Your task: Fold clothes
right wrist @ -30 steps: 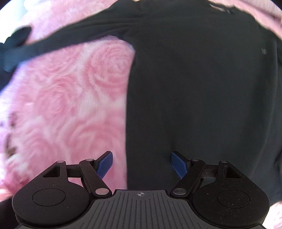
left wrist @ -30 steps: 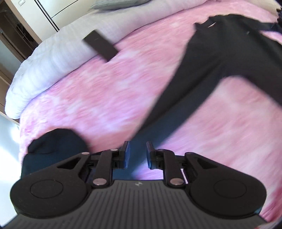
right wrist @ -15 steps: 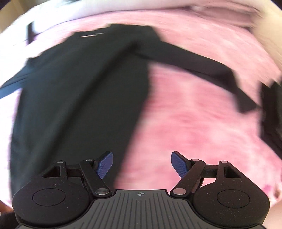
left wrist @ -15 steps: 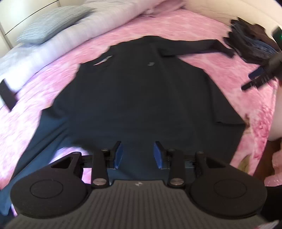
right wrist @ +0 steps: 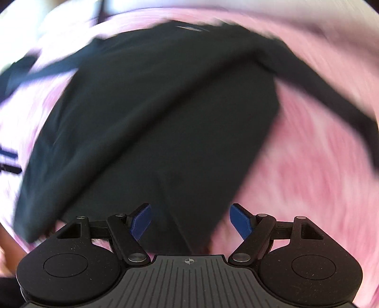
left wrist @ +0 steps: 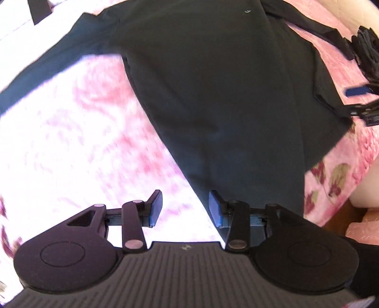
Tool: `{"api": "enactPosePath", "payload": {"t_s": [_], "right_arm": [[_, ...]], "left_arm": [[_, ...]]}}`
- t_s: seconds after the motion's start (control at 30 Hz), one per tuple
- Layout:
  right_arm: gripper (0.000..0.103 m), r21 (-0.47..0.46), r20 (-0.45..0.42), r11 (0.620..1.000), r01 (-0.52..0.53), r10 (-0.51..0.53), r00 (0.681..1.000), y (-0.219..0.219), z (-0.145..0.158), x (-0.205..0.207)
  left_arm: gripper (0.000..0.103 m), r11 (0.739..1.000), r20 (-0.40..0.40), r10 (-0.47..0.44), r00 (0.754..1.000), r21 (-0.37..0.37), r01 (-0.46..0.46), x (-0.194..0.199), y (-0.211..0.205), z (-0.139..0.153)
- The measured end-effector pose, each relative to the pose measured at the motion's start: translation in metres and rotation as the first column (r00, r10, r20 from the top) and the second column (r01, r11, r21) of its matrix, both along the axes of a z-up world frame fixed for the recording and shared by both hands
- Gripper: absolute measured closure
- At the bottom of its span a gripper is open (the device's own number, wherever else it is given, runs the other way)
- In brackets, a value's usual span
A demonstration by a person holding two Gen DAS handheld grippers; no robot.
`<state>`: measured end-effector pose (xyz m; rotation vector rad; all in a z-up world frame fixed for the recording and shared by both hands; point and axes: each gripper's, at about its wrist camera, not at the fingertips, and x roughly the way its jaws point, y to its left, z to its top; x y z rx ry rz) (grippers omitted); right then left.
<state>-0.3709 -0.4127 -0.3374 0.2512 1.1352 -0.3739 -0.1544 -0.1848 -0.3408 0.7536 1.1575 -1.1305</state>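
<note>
A black long-sleeved shirt [left wrist: 213,83] lies spread flat on a pink floral blanket [left wrist: 83,142], sleeves out to both sides. My left gripper [left wrist: 185,209] is open and empty, just above the shirt's lower left hem corner. My right gripper [right wrist: 190,221] is open wide and empty, over the shirt's [right wrist: 154,118] lower right hem. The right gripper also shows at the right edge of the left wrist view [left wrist: 360,101]. The right wrist view is blurred by motion.
A pile of dark clothes [left wrist: 364,47] lies on the blanket at the far right. A dark flat object [left wrist: 38,9] lies at the top left near white bedding. The bed's edge [left wrist: 336,189] drops off at the lower right.
Both grippers have swung across the bed and come down to the shirt's bottom hem. The left jaws have opened wider. The right jaws stay open.
</note>
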Motion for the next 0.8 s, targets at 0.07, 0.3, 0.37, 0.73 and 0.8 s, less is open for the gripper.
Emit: {"api": "enactPosePath", "payload": {"t_s": [0.07, 0.3, 0.37, 0.73, 0.8], "right_arm": [[0.027, -0.063, -0.046, 0.995, -0.076, 0.073, 0.996, 0.016, -0.011, 0.019], [0.051, -0.112, -0.049, 0.994, 0.007, -0.013, 0.999, 0.011, -0.028, 0.035], [0.080, -0.109, -0.044, 0.993, 0.040, -0.045, 0.998, 0.006, -0.020, 0.029], [0.100, -0.100, -0.036, 0.962, 0.255, -0.260, 0.965, -0.029, 0.029, -0.034], [0.100, -0.099, -0.051, 0.952, 0.290, -0.296, 0.954, -0.038, 0.038, -0.059]], "left_arm": [[0.065, 0.999, -0.038, 0.025, 0.999, -0.021, -0.025, 0.001, 0.005, -0.004], [0.065, 0.996, -0.113, 0.063, 0.992, -0.062, -0.071, -0.004, 0.018, -0.016], [0.066, 0.996, -0.128, 0.048, 0.991, -0.065, -0.056, -0.007, 0.018, -0.016], [0.103, 0.983, -0.078, 0.136, 0.988, -0.112, -0.144, 0.014, 0.036, 0.015], [0.103, 0.978, -0.033, 0.171, 0.985, -0.113, -0.174, 0.026, 0.049, 0.027]]}}
